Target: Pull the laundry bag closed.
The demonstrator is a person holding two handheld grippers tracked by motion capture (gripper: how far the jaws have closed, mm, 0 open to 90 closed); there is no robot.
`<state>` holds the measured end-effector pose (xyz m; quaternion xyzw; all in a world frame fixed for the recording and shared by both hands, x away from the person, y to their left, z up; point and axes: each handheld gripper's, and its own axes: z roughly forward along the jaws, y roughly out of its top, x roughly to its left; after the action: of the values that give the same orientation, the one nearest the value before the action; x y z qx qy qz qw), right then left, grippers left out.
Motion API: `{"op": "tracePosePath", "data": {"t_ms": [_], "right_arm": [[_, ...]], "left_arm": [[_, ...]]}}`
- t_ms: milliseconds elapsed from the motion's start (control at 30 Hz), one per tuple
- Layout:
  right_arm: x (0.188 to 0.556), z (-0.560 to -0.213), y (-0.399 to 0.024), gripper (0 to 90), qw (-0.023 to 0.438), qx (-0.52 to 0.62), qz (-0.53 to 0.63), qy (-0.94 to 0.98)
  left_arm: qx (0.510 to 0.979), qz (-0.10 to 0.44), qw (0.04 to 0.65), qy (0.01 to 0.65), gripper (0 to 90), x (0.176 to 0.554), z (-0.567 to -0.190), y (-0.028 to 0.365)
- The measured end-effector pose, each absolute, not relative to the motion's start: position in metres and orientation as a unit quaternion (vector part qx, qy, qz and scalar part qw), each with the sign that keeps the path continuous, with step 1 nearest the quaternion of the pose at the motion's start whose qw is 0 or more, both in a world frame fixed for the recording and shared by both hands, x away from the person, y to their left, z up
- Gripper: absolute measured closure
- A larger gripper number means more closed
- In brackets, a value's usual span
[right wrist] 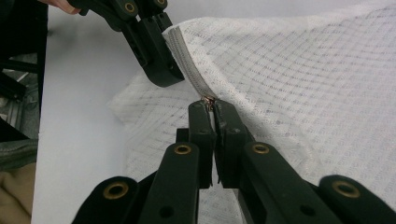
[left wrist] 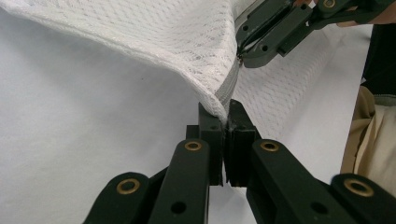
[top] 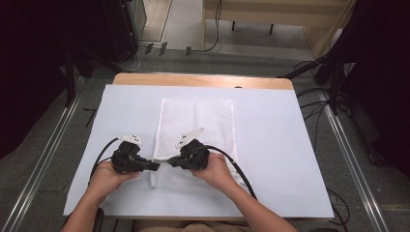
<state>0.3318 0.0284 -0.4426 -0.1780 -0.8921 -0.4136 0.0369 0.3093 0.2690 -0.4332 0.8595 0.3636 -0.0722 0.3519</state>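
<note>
Two pairs of black fingers are clamped on one white mesh bag (top: 193,140) at its zipper edge. In the left gripper view, the left gripper (left wrist: 225,122) pinches the corner of the bag where the zipper tape (left wrist: 229,86) ends, fingers closed tight on the fabric. In the right gripper view, the right gripper (right wrist: 211,108) is closed on the small metal zipper pull (right wrist: 208,101), just along the tape from the other grip. From above, the left gripper (top: 155,166) and right gripper (top: 170,163) meet tip to tip at the bag's near left edge, lifting that edge slightly. The bag otherwise lies flat, reaching away from the person across the middle of a white sheet (top: 270,145) that covers the wooden bench (top: 203,80).
</note>
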Motion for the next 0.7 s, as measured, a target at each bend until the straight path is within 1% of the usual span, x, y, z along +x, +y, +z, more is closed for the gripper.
{"op": "tracePosePath", "data": {"t_ms": [100, 267, 467, 700], "right_arm": [[0.331, -0.442, 0.027, 88.7, 0.040, -0.175, -0.414, -0.892], [0.330, -0.441, 0.025, 88.7, 0.030, -0.167, -0.410, -0.896], [0.331, -0.443, 0.012, 88.6, 0.034, -0.177, -0.407, -0.895], [0.327, -0.442, 0.004, 88.6, 0.028, -0.172, -0.403, -0.899]], "left_arm": [[0.859, -0.072, 0.354, 0.363, 88.8, 0.308, -0.433, 0.269], [0.858, -0.072, 0.354, 0.364, 88.8, 0.308, -0.433, 0.271], [0.857, -0.069, 0.360, 0.361, 88.7, 0.308, -0.432, 0.273], [0.858, -0.068, 0.362, 0.357, 88.7, 0.306, -0.432, 0.273]]}}
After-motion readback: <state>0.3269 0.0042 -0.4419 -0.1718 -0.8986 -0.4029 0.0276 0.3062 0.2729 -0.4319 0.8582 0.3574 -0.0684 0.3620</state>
